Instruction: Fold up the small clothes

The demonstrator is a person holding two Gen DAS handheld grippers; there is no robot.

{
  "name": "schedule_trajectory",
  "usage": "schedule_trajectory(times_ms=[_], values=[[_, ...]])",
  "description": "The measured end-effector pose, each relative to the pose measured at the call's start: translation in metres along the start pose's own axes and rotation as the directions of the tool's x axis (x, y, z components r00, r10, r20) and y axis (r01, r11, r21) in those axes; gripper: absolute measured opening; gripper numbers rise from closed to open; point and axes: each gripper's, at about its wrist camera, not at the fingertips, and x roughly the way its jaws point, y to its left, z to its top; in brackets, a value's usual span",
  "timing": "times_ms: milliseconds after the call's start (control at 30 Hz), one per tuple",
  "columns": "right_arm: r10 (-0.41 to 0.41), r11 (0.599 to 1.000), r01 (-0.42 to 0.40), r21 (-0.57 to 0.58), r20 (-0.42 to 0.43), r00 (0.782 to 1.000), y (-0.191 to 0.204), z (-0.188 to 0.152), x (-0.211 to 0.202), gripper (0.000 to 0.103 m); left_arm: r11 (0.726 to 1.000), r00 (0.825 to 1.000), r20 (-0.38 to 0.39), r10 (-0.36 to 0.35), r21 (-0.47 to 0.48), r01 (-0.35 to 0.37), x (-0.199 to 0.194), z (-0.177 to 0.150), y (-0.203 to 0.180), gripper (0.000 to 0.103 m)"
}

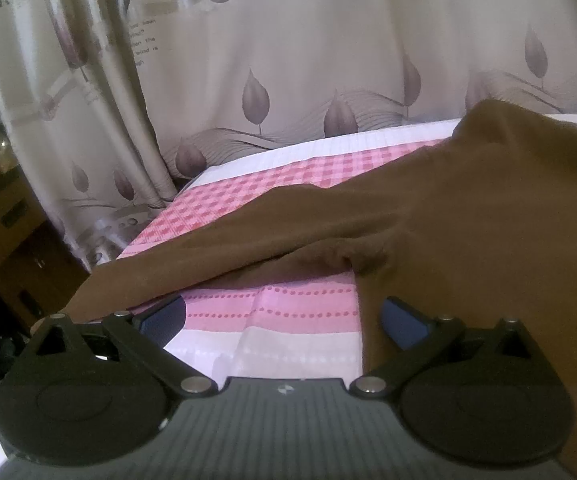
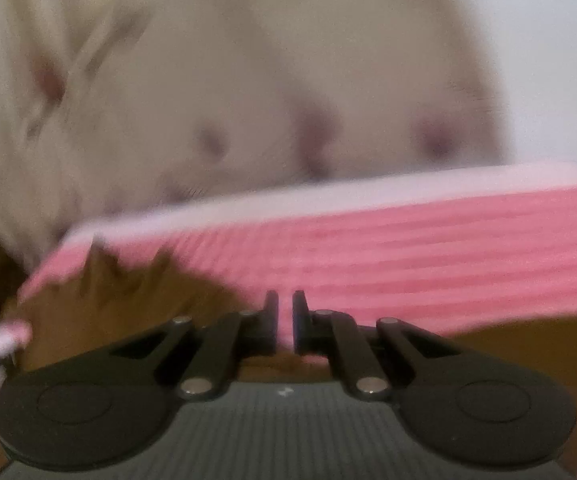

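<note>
My left fingers [image 1: 284,320] stand spread over the pink sheet [image 1: 272,312], ready beside the brown garment [image 1: 468,220] draped across the bed; my right fingers [image 2: 285,320] are pressed together, apparently pinching nothing.

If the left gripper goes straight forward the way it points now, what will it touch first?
Probably the brown garment, whose raised fold lies across the pink bed cover just ahead of the open left gripper. Depth is unclear, so it might meet the bare cover first.
</note>
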Motion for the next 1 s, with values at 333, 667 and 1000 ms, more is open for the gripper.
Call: schedule_trajectory(times_ms=[333,667,1000], values=[[-0.038,0.990,0.017,-0.140,-0.152,0.988,0.045,-0.005,0.096,0.006,0.999,0.999,-0.005,-0.034,-0.018,0.034,0.001,0.000,0.004,0.103],[-0.276,0.927,0.281,-0.246,0.058,0.959,0.053,0.000,0.091,0.000,0.998,0.999,-0.007,-0.041,-0.041,0.040,0.002,0.001,0.007,0.103],[0.017,0.999,-0.018,-0.034,-0.050,0.999,0.027,0.015,0.080,0.094,0.998,0.998,-0.012,-0.054,-0.040,0.054,0.003,0.001,0.008,0.103]])
